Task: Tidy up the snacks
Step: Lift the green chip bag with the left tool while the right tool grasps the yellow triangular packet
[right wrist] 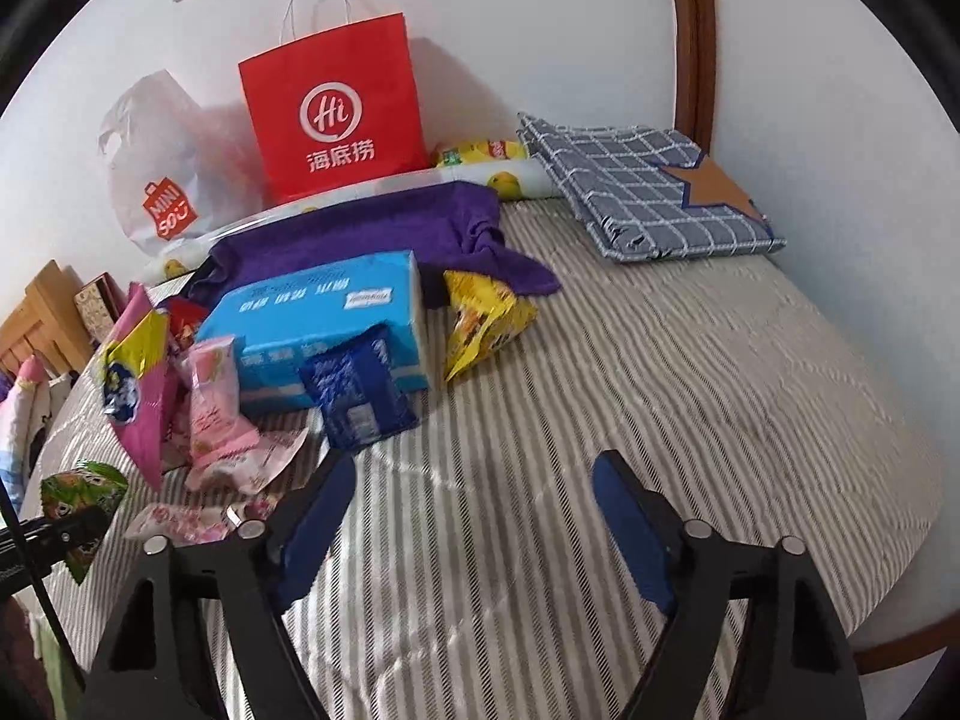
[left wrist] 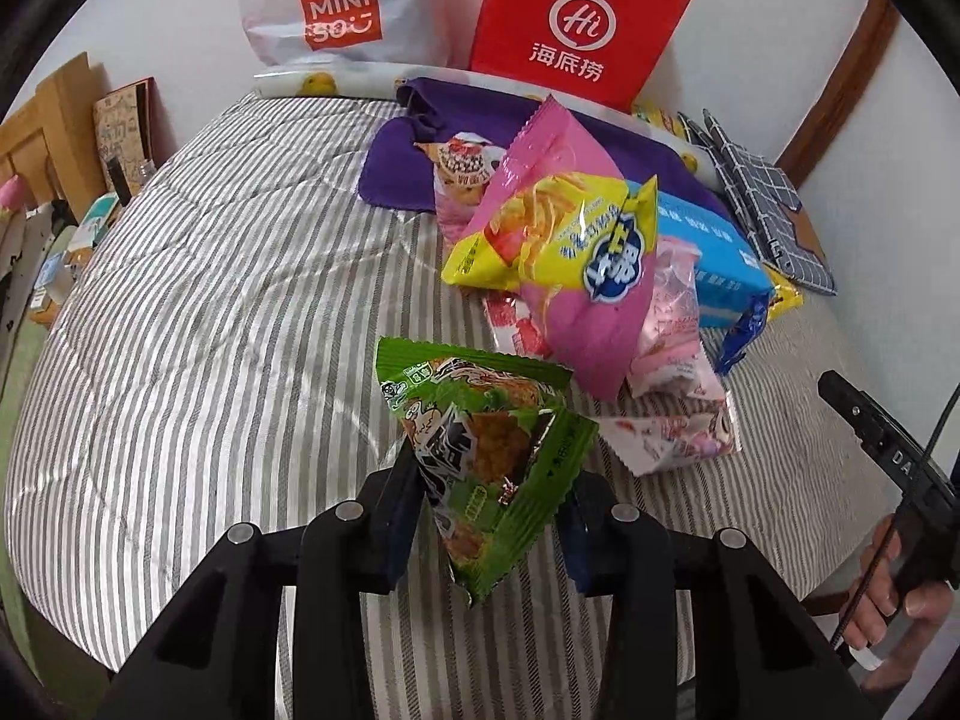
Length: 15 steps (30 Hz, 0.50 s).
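A crinkled green snack packet (left wrist: 489,450), printed with cartoon figures, is held pinched in the left gripper (left wrist: 489,516) above the striped bed (left wrist: 210,300), while only the right-wrist view shows the right gripper (right wrist: 471,516) spread empty beside one blue tissue box (right wrist: 318,324) and one dark blue packet (right wrist: 354,390).

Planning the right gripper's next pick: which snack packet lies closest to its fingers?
The dark blue foil packet, leaning on the light blue tissue pack, just ahead of the open right gripper. The pink packets lie farther left; the yellow packet sits farther back.
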### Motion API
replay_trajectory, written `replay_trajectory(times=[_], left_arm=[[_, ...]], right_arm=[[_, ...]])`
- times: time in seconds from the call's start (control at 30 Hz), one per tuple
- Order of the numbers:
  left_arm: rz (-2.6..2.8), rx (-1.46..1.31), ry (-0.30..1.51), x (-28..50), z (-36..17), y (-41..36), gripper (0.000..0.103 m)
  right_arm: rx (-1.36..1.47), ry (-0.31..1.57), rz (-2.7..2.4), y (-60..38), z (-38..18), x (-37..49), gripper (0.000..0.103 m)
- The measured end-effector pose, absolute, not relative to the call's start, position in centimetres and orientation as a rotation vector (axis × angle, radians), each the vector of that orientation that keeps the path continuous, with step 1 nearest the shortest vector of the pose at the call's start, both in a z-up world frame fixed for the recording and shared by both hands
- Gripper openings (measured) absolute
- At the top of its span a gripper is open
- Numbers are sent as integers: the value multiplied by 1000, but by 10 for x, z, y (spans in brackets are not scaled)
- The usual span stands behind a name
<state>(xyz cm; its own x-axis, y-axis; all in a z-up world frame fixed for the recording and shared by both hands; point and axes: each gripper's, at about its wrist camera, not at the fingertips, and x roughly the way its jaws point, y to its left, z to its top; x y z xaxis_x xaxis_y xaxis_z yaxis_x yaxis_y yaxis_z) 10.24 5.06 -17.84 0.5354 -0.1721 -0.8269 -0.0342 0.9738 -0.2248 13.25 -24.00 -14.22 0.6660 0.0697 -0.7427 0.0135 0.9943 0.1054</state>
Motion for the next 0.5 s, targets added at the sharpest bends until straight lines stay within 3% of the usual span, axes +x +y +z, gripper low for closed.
replay_trajectory(times=[0.3,0.5], left_arm=[[-69,-244,1011,125,-176,59,40],[-64,-246,1019,135,-174,64,40]], right_arm=[[178,853,29,-257,-145,168,59],[151,879,34,-252,-154,194,55]])
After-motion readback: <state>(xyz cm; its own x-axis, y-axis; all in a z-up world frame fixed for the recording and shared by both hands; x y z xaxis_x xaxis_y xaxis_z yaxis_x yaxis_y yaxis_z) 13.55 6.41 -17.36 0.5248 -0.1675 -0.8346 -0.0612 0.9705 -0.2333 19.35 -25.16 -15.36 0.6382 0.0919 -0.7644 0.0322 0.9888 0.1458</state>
